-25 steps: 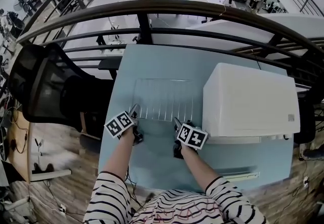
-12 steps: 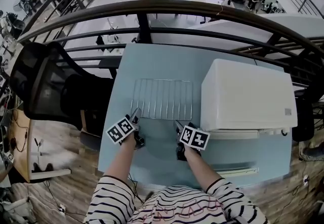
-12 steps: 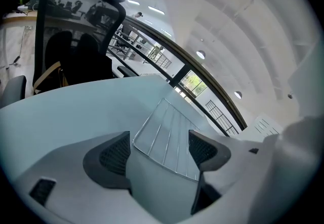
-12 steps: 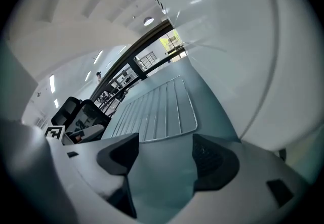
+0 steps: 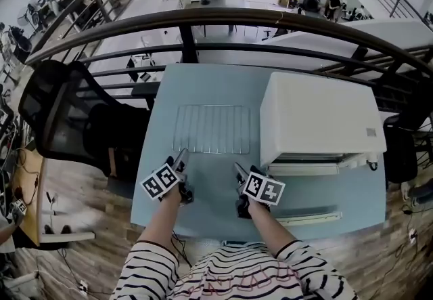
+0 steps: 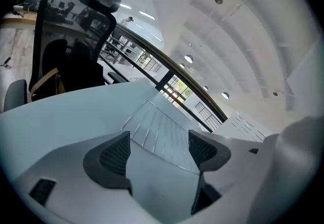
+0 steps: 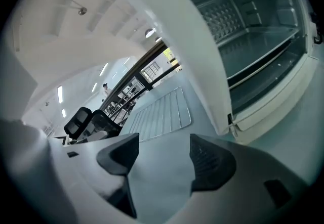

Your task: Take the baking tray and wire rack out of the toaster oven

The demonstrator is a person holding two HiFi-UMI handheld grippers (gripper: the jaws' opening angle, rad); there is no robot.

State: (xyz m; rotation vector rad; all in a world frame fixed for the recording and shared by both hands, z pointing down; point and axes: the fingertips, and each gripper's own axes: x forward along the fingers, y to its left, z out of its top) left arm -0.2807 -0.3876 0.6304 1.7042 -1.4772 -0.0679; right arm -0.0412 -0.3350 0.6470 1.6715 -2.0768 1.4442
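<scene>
The wire rack (image 5: 212, 129) lies flat on the light blue table (image 5: 203, 89), left of the white toaster oven (image 5: 318, 116). Both gripper views show the wire rack (image 6: 161, 131) (image 7: 161, 113) ahead of the jaws and apart from them. My left gripper (image 5: 181, 159) (image 6: 159, 151) is open and empty, a little short of the rack's near edge. My right gripper (image 5: 238, 171) (image 7: 163, 154) is open and empty too, near the oven's front left corner. Through the open oven front a baking tray (image 7: 260, 63) sits on its rails inside.
The oven's door (image 5: 311, 216) hangs open and low at the table's near right. A black mesh office chair (image 5: 64, 112) stands close to the table's left edge. A dark curved railing (image 5: 203, 17) runs behind the table.
Both grippers have drawn back toward me from the rack's near edge. The rack now lies alone on the table, farther from the jaws.
</scene>
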